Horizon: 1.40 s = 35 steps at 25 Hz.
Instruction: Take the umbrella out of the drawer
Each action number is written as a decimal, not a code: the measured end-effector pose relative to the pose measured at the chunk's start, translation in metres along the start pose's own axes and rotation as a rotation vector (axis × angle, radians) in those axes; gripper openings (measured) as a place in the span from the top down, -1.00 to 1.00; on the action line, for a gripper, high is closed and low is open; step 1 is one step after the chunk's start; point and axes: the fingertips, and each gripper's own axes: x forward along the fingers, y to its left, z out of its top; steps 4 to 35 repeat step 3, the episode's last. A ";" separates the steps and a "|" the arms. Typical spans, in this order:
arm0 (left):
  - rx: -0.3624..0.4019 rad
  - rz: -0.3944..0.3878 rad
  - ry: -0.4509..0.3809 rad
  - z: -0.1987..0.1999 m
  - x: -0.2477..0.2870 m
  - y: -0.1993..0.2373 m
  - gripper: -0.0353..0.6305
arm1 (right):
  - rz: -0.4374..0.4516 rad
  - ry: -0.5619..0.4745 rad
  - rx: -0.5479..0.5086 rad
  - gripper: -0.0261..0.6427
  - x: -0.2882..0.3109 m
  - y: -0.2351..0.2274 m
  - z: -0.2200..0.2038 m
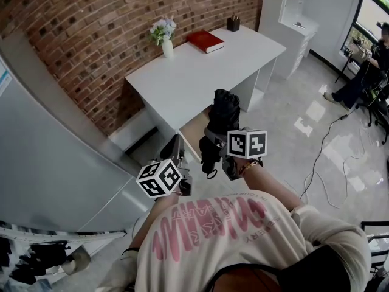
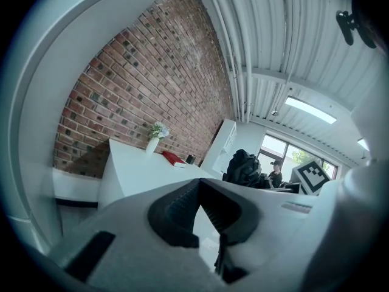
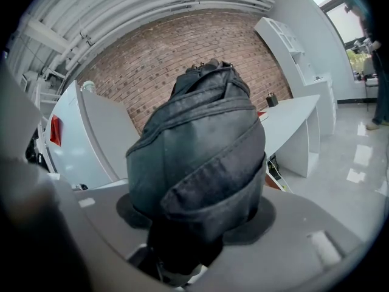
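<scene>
A folded black umbrella (image 1: pixel 223 111) stands upright in my right gripper (image 1: pixel 214 143), above the open drawer (image 1: pixel 193 132) under the white desk (image 1: pixel 200 72). In the right gripper view the umbrella (image 3: pixel 200 157) fills the middle, and the right gripper (image 3: pixel 194 224) is shut on its lower end. My left gripper (image 1: pixel 176 149) is lower and to the left, by the drawer's front edge. Seen from the left gripper view, the left gripper (image 2: pixel 198 190) has its black pads (image 2: pixel 173 215) meeting at the tips with nothing between them. The umbrella (image 2: pixel 244 168) shows to its right.
On the desk are a vase of flowers (image 1: pixel 165 38), a red book (image 1: pixel 205 41) and a dark pen holder (image 1: pixel 233 23). A grey cabinet (image 1: pixel 48 157) rises at the left, a white shelf unit (image 1: pixel 298 23) at the back. Cables (image 1: pixel 328 163) cross the floor; a seated person (image 1: pixel 371 66) is far right.
</scene>
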 end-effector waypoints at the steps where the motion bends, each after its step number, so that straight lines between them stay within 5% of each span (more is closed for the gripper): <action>1: -0.002 0.002 0.002 -0.001 0.000 0.001 0.88 | 0.000 0.002 0.004 0.09 0.000 -0.001 -0.001; 35: -0.005 0.008 0.006 -0.004 0.000 0.002 0.88 | 0.000 0.006 0.013 0.09 0.000 -0.004 -0.004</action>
